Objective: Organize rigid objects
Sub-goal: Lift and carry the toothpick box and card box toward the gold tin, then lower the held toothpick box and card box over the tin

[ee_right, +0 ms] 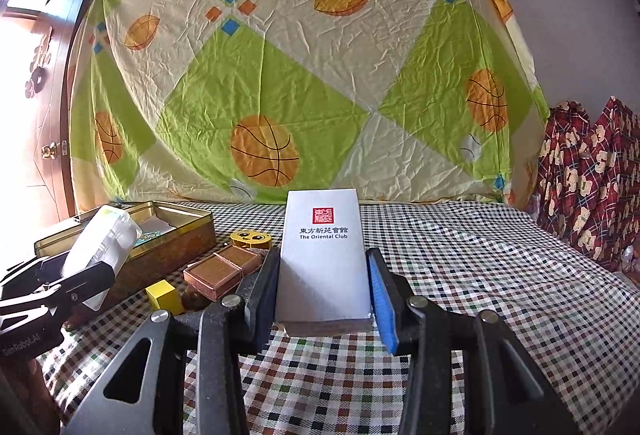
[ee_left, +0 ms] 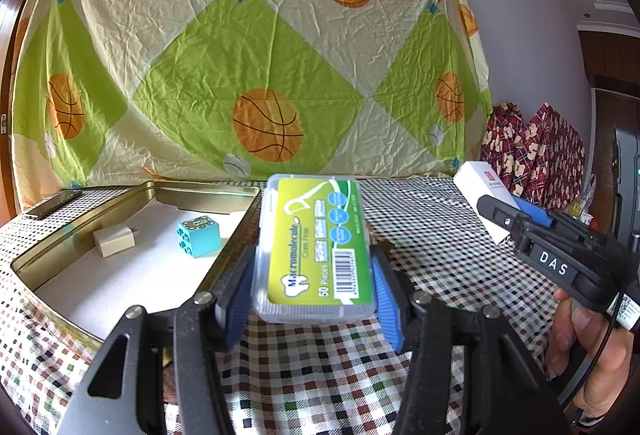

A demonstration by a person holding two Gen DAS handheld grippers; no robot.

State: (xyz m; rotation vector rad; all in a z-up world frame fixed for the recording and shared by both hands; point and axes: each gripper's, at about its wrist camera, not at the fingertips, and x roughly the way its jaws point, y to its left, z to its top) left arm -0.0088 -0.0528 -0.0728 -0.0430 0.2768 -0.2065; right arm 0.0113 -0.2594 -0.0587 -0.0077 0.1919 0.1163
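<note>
The left gripper (ee_left: 314, 287) holds a clear plastic dental floss box (ee_left: 314, 249) with a green label; its jaws are clamped on the two long sides of the box near its close end; the box's long axis runs forward, away from the camera, and it is raised above the checked cloth (ee_left: 420, 235) on the bench, label face up. Just to the left of it lies an open gold tin (ee_left: 132, 197); inside the tin sit a small cream block (ee_left: 114, 241) and a teal toy cube (ee_left: 199, 235), near each other but apart.

The right gripper (ee_right: 324, 287) holds a white card box (ee_right: 324, 259) printed "The Oriental Club"; its jaws are closed on the box's long sides; the long axis points forward and the printed face is up, the far end tilted slightly upward above the cloth. Left of it, on the cloth beside the tin, lie a copper-coloured flat case (ee_right: 222, 269), a yellow cube (ee_right: 162, 297) and a yellow smiling-face piece (ee_right: 250, 239). A green and cream sheet with basketballs (ee_left: 248, 47) hangs behind the bench.
</note>
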